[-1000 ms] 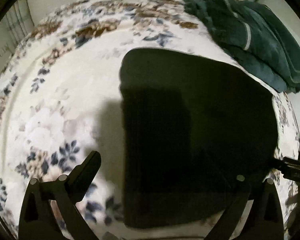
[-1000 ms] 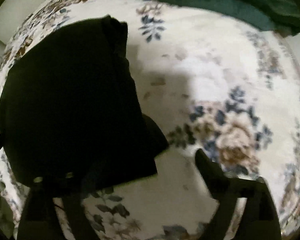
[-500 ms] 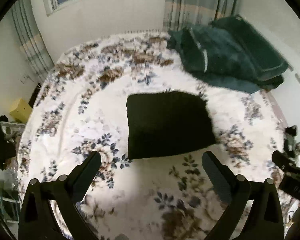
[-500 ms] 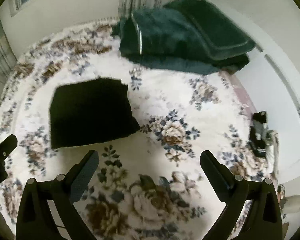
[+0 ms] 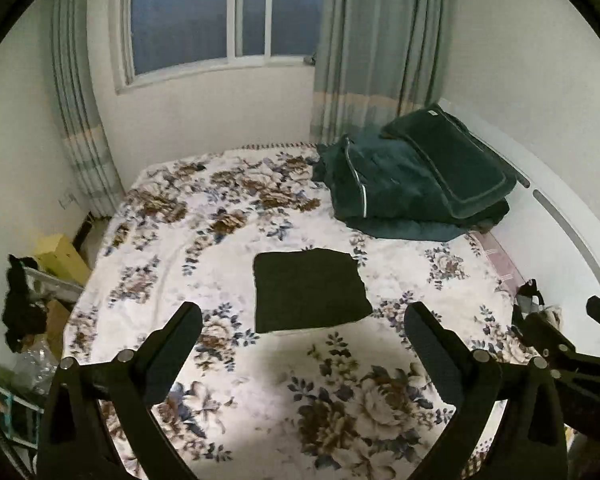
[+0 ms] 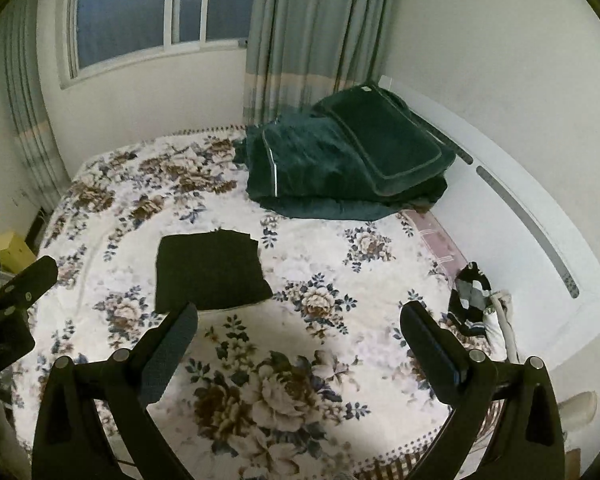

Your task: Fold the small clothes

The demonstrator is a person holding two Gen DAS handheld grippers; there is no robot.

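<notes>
A black garment (image 5: 308, 289), folded into a flat rectangle, lies in the middle of the floral bedspread (image 5: 172, 240). It also shows in the right wrist view (image 6: 210, 272). My left gripper (image 5: 300, 322) is open and empty, held well back above the bed's near side. My right gripper (image 6: 298, 322) is open and empty, also held back and high. Neither touches the garment. The right gripper (image 5: 556, 344) shows at the right edge of the left wrist view, and the left gripper (image 6: 16, 280) at the left edge of the right wrist view.
A pile of dark green bedding (image 5: 412, 192) sits at the bed's far right corner, also in the right wrist view (image 6: 340, 160). A small patterned cloth (image 6: 470, 296) lies at the bed's right edge. Boxes and clutter (image 5: 48, 280) stand left of the bed. A window and curtains are behind.
Both grippers have pulled up and back from the garment. A second ago they were low, right over it; now the whole bed and room are in view. The garment lies folded.
</notes>
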